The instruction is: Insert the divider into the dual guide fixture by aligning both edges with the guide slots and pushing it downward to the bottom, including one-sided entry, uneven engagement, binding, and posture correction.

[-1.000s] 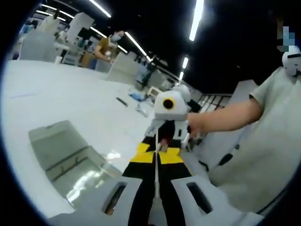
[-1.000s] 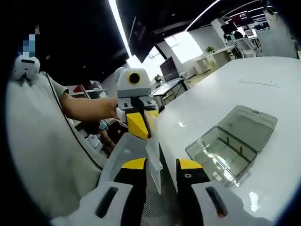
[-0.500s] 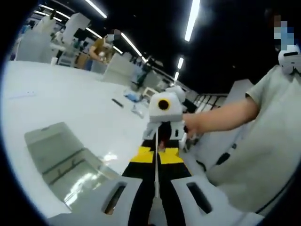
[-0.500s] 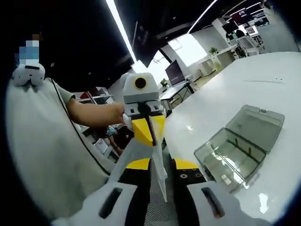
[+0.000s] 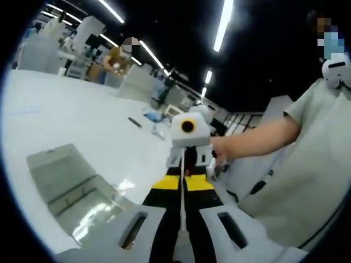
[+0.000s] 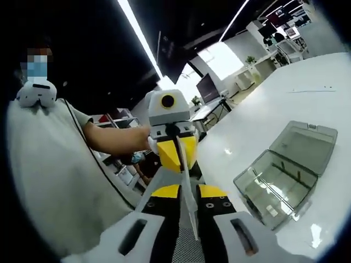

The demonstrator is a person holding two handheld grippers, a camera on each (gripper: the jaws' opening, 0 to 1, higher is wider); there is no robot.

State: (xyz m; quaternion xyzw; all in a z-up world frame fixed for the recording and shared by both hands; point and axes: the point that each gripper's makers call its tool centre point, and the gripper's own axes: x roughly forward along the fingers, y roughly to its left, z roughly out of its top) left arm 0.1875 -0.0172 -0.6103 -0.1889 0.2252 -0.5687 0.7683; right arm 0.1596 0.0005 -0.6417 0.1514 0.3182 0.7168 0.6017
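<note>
A thin clear divider [image 5: 181, 211] hangs edge-on in the air between my two grippers, which face each other. My left gripper [image 5: 181, 185] is shut on one end of it, its black and yellow jaws pressed to the plate. The right gripper [image 6: 188, 192] holds the other end of the divider [image 6: 190, 205], jaws close on both faces. Each gripper shows in the other's view: right gripper [image 5: 189, 159], left gripper [image 6: 174, 156]. The clear guide fixture box [image 5: 82, 200] [image 6: 274, 183] lies lid-open on the white table, off to the side and below the divider.
A person in a grey shirt [image 5: 307, 175] [image 6: 49, 181] stands close behind the grippers, with a forearm [image 5: 258, 137] reaching to the right gripper. Small items [image 5: 151, 118] lie further along the white table [image 5: 66, 109]. Another person [image 5: 118, 55] sits at the far desks.
The right gripper's jaws have drawn in from an open gap until they grip the divider. The left gripper has stayed shut on it. Both views have shifted slightly.
</note>
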